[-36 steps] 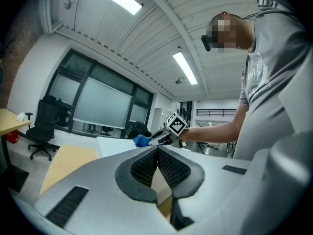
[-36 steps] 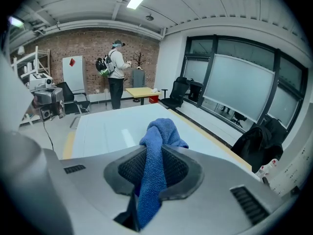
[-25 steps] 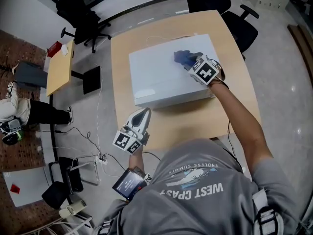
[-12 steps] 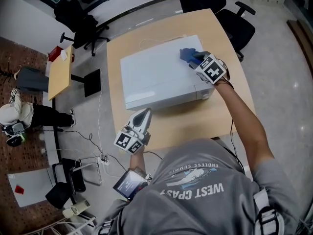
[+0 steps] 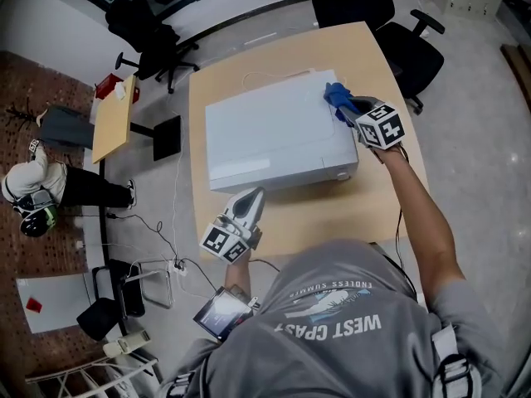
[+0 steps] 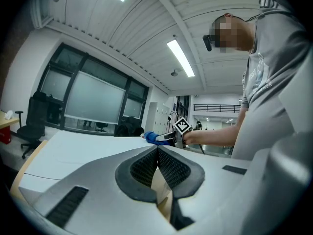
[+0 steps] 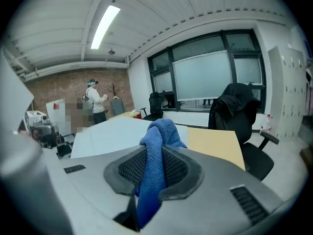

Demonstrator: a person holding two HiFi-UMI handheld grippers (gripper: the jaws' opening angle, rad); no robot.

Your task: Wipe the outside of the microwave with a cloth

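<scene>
The white microwave (image 5: 270, 135) stands on a light wooden table (image 5: 390, 56). My right gripper (image 5: 348, 106) is shut on a bunched blue cloth (image 5: 335, 95) at the far right edge of the microwave's top. In the right gripper view the cloth (image 7: 157, 136) sticks up between the ribbed pads (image 7: 176, 169), with the white top (image 7: 117, 131) beyond it. My left gripper (image 5: 255, 196) is shut and holds nothing, hovering in front of the microwave near the table's front edge. In the left gripper view its jaws (image 6: 157, 153) meet, and the right gripper (image 6: 168, 138) with the cloth shows far off.
Black office chairs (image 5: 390, 11) stand behind the table and at the back left (image 5: 153, 27). A small wooden side table (image 5: 112, 118) and a person (image 5: 37, 189) are at the left. Cables and a power strip (image 5: 170, 265) lie on the floor. A white cord (image 5: 265, 75) runs behind the microwave.
My right gripper has carried the blue cloth rightward across the microwave's top to its right edge. The left gripper has shifted a little to the right along the front and stays shut.
</scene>
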